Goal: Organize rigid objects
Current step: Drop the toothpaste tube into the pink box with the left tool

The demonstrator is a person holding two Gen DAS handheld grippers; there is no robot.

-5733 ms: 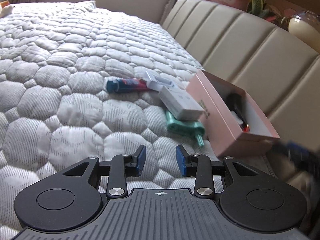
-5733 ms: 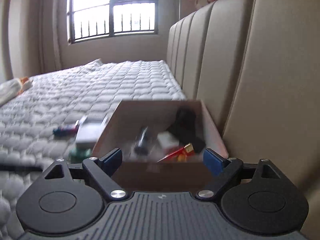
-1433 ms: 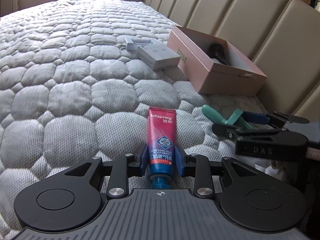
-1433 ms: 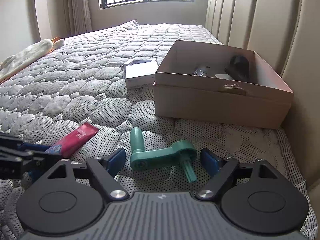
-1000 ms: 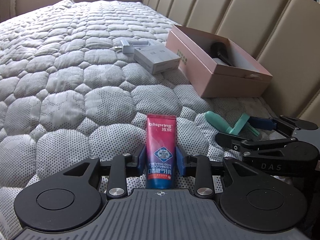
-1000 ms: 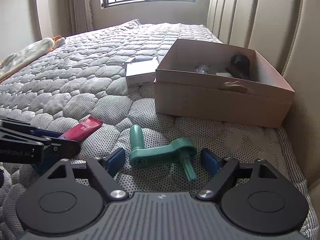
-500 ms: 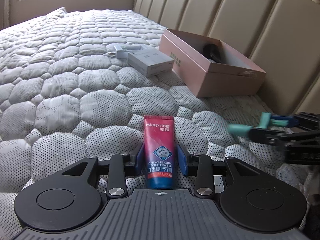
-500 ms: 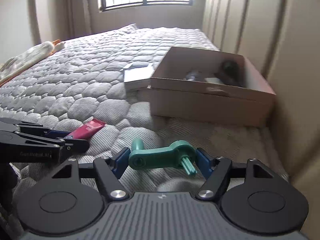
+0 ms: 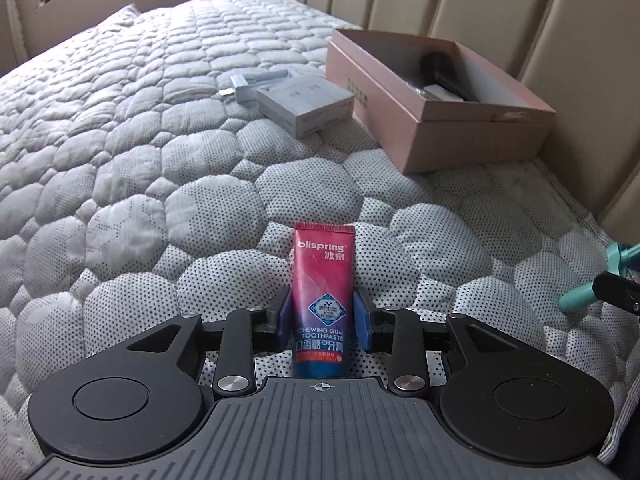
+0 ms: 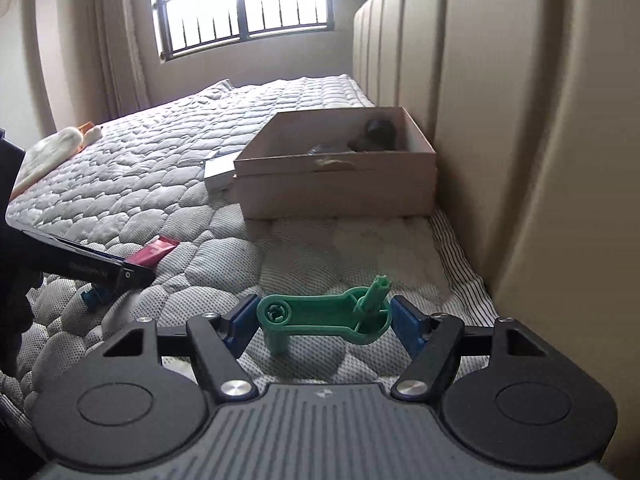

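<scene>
My left gripper (image 9: pixel 322 316) is shut on a red toothpaste tube (image 9: pixel 323 280), held just above the quilted mattress (image 9: pixel 140 184). My right gripper (image 10: pixel 324 320) is shut on a green plastic crank-shaped part (image 10: pixel 320 314) and holds it lifted off the mattress. The part's end also shows at the right edge of the left wrist view (image 9: pixel 580 296). An open pink box (image 9: pixel 436 100) with a black object and other items inside lies ahead by the headboard; it also shows in the right wrist view (image 10: pixel 340 176). The left gripper and tube show in the right wrist view (image 10: pixel 120 268).
A white box (image 9: pixel 306 104) and a small white plug (image 9: pixel 240 90) lie left of the pink box. The padded headboard (image 9: pixel 520 20) runs along the right side. A pale plush toy (image 10: pixel 56 148) lies far left on the mattress. A barred window (image 10: pixel 248 4) is at the far wall.
My right gripper closed on the green part and lifted it off the mattress, tilting upward. My left gripper keeps hold of the toothpaste tube and has risen slightly.
</scene>
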